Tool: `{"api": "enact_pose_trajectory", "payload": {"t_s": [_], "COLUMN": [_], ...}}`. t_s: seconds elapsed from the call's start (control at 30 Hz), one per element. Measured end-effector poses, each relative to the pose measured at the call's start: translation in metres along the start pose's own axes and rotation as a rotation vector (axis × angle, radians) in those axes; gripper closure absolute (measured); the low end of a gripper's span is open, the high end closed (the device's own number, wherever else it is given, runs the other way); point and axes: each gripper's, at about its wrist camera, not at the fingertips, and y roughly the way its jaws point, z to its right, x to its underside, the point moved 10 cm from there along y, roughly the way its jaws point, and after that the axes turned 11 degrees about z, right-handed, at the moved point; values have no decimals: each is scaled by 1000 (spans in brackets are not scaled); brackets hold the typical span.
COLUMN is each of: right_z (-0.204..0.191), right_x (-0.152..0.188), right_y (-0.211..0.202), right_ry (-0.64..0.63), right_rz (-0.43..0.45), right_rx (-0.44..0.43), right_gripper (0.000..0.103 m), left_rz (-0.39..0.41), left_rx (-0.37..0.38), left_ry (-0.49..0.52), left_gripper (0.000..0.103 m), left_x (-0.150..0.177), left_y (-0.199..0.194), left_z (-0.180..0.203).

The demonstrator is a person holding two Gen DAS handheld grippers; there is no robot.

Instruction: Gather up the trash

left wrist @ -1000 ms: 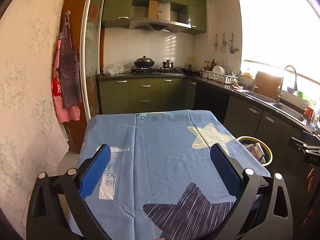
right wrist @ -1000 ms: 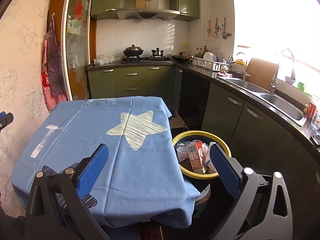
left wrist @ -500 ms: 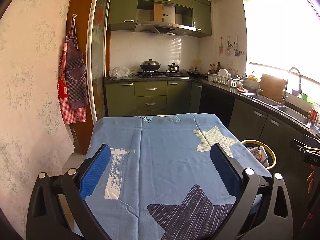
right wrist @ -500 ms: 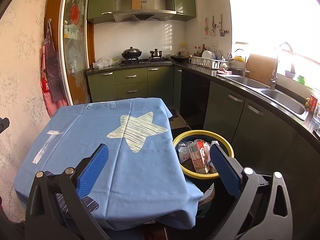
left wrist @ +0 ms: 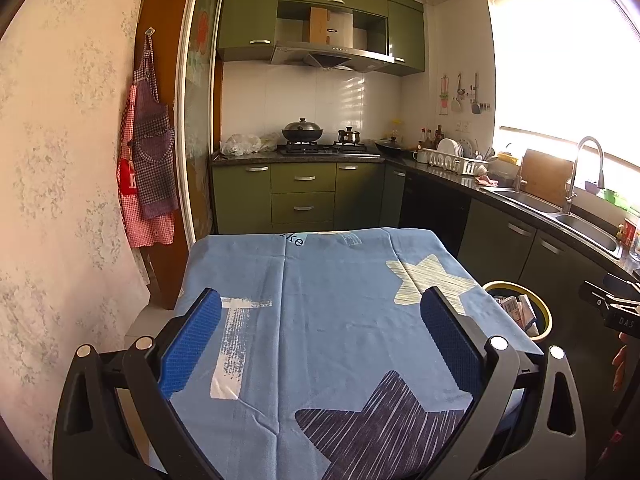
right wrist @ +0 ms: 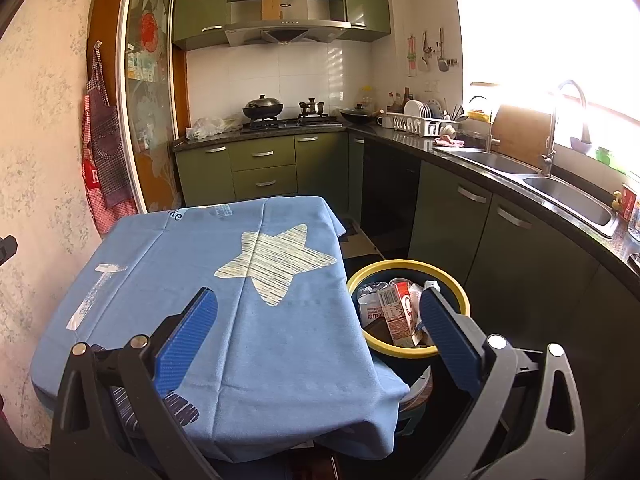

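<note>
A yellow-rimmed trash bin stands on the floor right of the table; it also shows in the left wrist view. Inside it lie a red-and-white carton, a crushed clear bottle and other wrappers. My left gripper is open and empty above the near part of the blue star-print tablecloth. My right gripper is open and empty above the table's right corner, its right finger over the bin. No trash shows on the cloth.
Green kitchen cabinets and a stove with a pot stand behind the table. A counter with a sink and dish rack runs along the right. Aprons hang on the left wall.
Both views have pulled back and tilted up a little; the table and bin sit lower and slightly farther. Both grippers stay open and empty.
</note>
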Motion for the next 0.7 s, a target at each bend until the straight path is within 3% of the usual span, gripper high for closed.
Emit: {"api": "enact_pose_trajectory", "payload": {"t_s": [0.7], "right_z": [-1], "right_x": [3], "right_y": [3], "right_ry": [7], "right_rz": [-7], "right_rx": [-2], "right_gripper": [7], "left_rz": [-11], "left_rx": [10], "left_ry": [2], "left_gripper": [5], "left_x": [3], "left_y": [3], "left_z": [3]}}
